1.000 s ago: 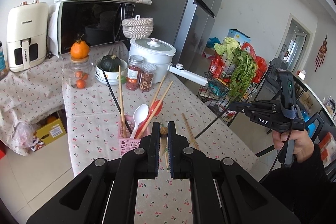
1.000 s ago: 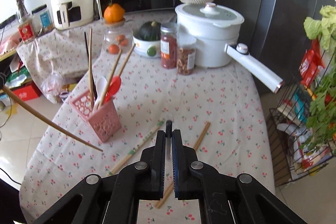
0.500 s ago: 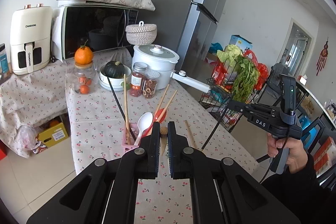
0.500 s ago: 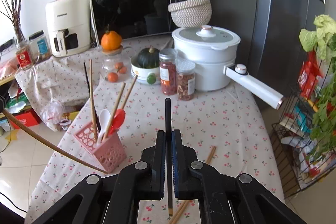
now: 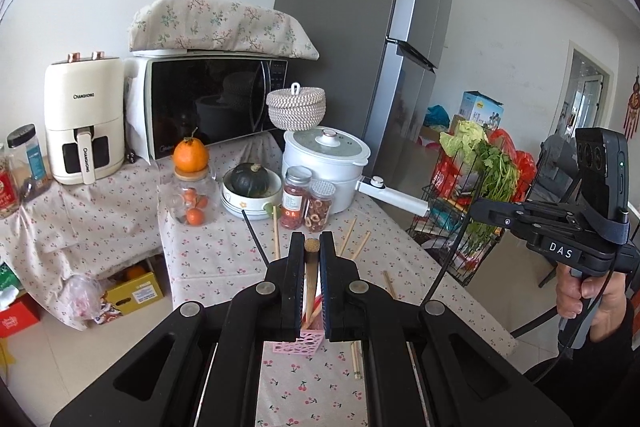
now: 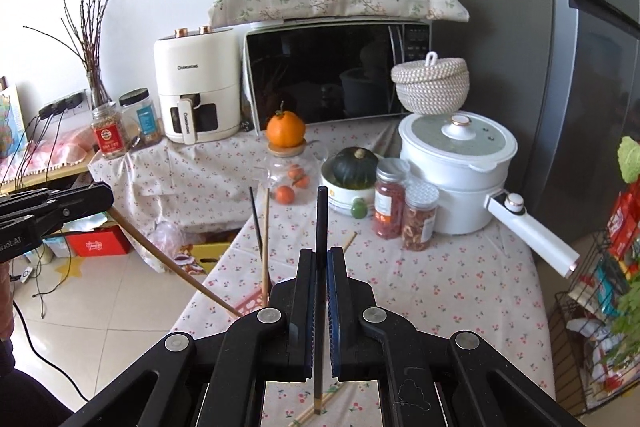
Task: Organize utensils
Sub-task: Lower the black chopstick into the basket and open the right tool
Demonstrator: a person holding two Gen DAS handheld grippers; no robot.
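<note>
My left gripper is shut on a wooden chopstick and holds it upright above the pink utensil basket; the same stick slants down from the left gripper in the right wrist view. My right gripper is shut on a black chopstick, held upright above the table; it also shows from the side. The basket holds a black and a wooden chopstick. Loose wooden chopsticks lie on the cherry-print tablecloth.
At the table's far end stand a white pot with a long handle, two spice jars, a bowl with a squash and a jar topped by an orange. Microwave and air fryer behind. A wire rack with greens right.
Both grippers have risen and tilted up, each with its chopstick. The basket and table have dropped lower in both views. The black chopstick now stands higher in the right view.
</note>
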